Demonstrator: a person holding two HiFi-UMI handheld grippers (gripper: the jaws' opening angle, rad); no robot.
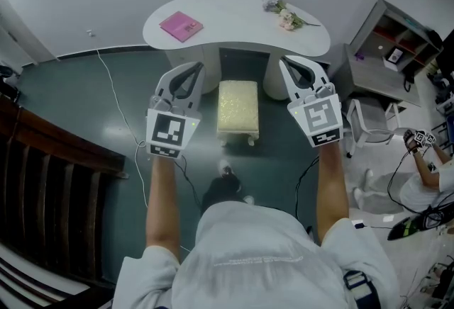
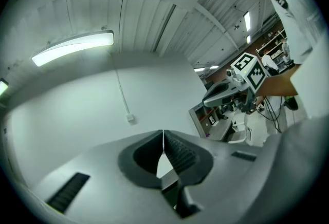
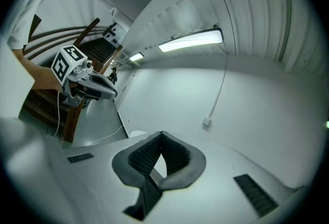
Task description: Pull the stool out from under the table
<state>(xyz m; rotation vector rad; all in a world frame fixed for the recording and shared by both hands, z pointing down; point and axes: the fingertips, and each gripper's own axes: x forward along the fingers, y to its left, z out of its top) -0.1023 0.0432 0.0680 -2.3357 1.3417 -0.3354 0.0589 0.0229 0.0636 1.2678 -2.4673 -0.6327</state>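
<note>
Where the white table (image 1: 234,20) curves, nubbly cream rectangular stool (image 1: 237,106).

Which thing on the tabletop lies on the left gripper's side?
The flat pink book, at the left end of the table; the flower sprig lies at the right end.

The person wears a white short-sleeved shirt (image 1: 262,258) and dark trousers (image 1: 221,194). The left gripper (image 1: 193,68) and the right gripper (image 1: 289,63) share one design: a smooth light-grey shell that tapers to two jaws. Each carries a marker cube (image 1: 170,134) printed with black-and-white squares. In the two gripper views, dark ribbed pads (image 2: 177,153) line a rounded hollow between the jaws, and narrow dark slotted vents (image 3: 254,194) are set into the shell. A thin black cable (image 1: 303,176) trails from the right gripper.
</note>
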